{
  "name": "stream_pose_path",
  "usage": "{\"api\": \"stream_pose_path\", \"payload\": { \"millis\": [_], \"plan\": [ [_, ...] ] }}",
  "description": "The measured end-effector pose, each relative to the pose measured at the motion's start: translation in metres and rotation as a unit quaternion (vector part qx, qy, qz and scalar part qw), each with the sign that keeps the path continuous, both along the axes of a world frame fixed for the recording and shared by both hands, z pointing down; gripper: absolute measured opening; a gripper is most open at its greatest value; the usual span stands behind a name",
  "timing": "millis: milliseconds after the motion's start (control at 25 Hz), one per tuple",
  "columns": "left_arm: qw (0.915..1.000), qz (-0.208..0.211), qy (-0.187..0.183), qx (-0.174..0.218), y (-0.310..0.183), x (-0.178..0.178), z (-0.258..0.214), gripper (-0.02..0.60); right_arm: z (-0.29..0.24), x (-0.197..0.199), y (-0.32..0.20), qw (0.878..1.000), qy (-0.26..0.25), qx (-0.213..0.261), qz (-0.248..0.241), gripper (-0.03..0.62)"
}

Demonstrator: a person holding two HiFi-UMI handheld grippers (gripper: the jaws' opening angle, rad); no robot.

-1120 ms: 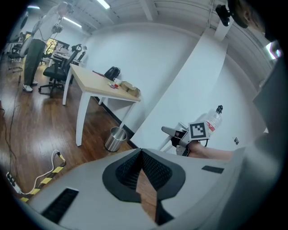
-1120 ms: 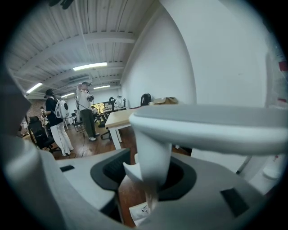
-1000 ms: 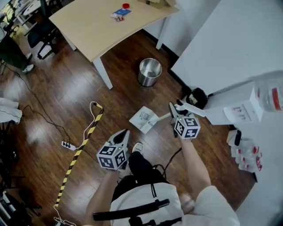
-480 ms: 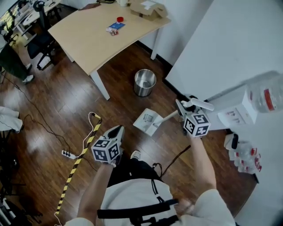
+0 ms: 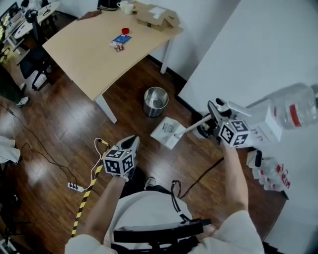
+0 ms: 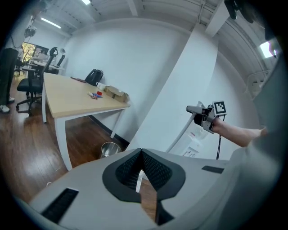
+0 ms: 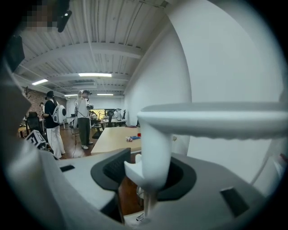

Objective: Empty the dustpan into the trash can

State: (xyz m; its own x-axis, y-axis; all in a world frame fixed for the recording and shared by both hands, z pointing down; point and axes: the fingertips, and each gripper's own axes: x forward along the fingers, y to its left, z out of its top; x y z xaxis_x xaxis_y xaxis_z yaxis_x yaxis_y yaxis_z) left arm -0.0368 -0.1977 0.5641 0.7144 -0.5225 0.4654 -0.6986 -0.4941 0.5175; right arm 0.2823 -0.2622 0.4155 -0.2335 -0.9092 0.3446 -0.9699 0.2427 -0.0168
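Observation:
A steel trash can (image 5: 155, 101) stands on the wooden floor by the table leg. The white dustpan (image 5: 168, 132) hangs tilted just below and right of it in the head view, clear of the floor. Its long handle (image 5: 195, 125) runs up to my right gripper (image 5: 214, 117), which is shut on it. In the right gripper view the white handle (image 7: 155, 148) fills the gap between the dark pads, under its crossbar (image 7: 216, 119). My left gripper (image 5: 133, 141) is shut and empty, left of the dustpan. The left gripper view shows the can (image 6: 110, 148) beyond its closed tips (image 6: 140, 155).
A wooden table (image 5: 94, 54) with a cardboard box (image 5: 154, 15) stands behind the can. A white wall (image 5: 248, 44) rises to the right, with a water bottle (image 5: 293, 111) beside it. A power strip (image 5: 74, 187) and striped tape (image 5: 88, 191) lie on the floor at left. People (image 7: 83, 119) stand far off.
Both grippers have moved toward the trash can. The right one has risen and carried the dustpan off the floor, closer to the can. The left stays shut and empty.

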Motion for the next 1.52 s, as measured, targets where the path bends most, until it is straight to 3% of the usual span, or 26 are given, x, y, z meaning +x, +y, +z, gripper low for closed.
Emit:
{"api": "stream_pose_path", "payload": {
  "millis": [400,560,920,1240,1520],
  "plan": [
    [0.9998,0.014,0.006,0.009,-0.088,-0.015,-0.009,-0.011,-0.076,0.019,-0.11,1.0,0.018,0.019,-0.016,0.195],
    [1.0,-0.001,0.006,0.006,-0.114,-0.017,-0.007,-0.011,-0.085,0.032,-0.151,0.999,0.006,0.023,-0.023,0.195],
    [0.998,-0.063,-0.005,-0.003,-0.162,-0.005,-0.001,-0.011,-0.111,0.042,-0.248,0.994,0.003,0.055,-0.09,0.193],
    [0.9938,-0.109,-0.011,-0.015,-0.189,0.011,0.004,-0.011,-0.096,0.038,-0.314,0.985,0.029,0.059,-0.161,0.192],
    [0.9908,-0.129,-0.018,-0.037,-0.189,0.017,0.018,-0.011,-0.039,0.022,-0.313,0.962,0.093,0.042,-0.253,0.189]
  ]
}}
